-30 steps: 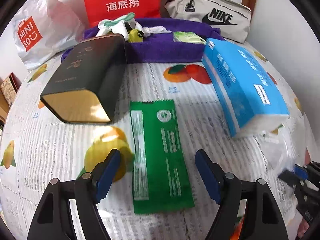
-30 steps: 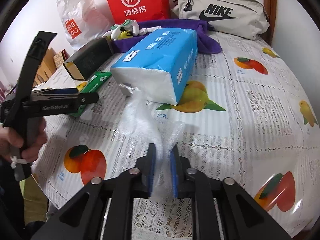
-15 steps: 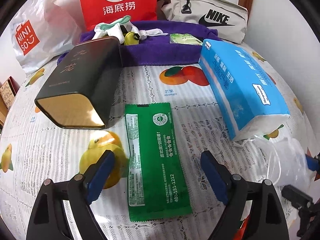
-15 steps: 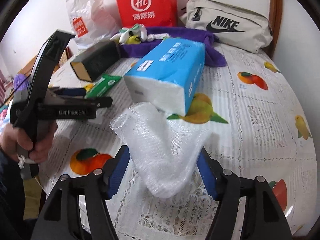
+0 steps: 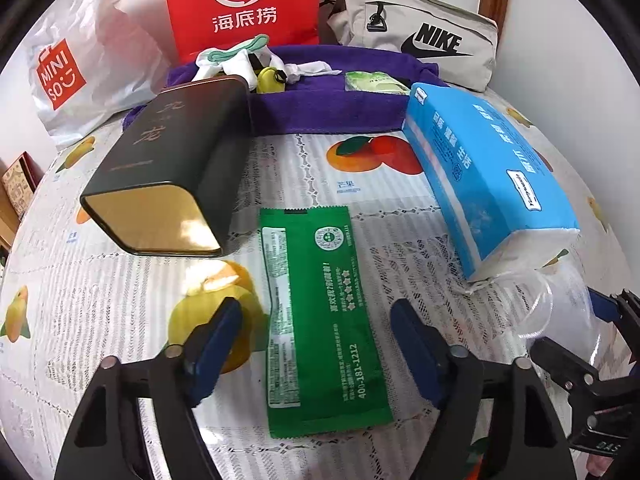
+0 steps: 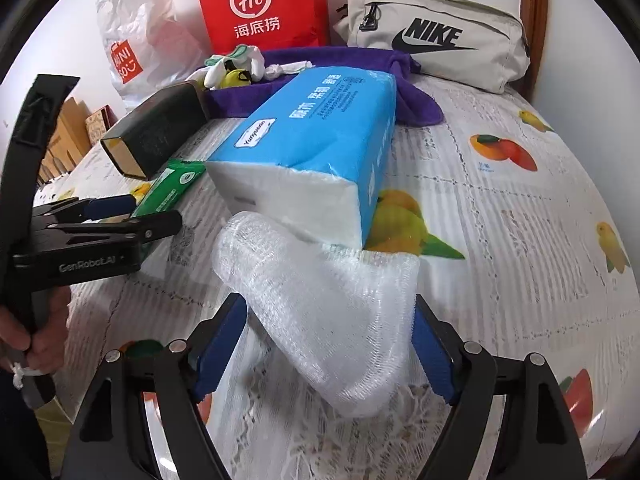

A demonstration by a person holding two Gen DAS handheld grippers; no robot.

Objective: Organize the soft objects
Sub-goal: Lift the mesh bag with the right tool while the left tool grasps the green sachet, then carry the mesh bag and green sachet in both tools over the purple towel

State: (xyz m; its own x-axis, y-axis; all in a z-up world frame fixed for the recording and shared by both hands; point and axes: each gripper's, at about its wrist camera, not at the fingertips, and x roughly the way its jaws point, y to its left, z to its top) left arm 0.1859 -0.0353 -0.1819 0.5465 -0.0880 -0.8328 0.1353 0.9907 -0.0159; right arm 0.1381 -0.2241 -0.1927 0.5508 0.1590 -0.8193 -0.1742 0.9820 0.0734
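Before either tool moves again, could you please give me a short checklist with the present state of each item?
1. Left tool open over the green packet, pads clear of it: ok.
2. Packet lying flat on the tablecloth: ok.
3. Right tool jaws have just been opening; white foam netting between them: ok.
4. Netting fully released: cannot tell.
5. Blue tissue pack touching the netting: cannot tell.

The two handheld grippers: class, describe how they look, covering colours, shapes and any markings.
Both the left gripper and the right gripper have matte black angular fingers with silver rivets and blue pads. In the right wrist view, the left gripper's black body carries pale "GenRobot.AI" lettering, with a tall black handle. No cables show.
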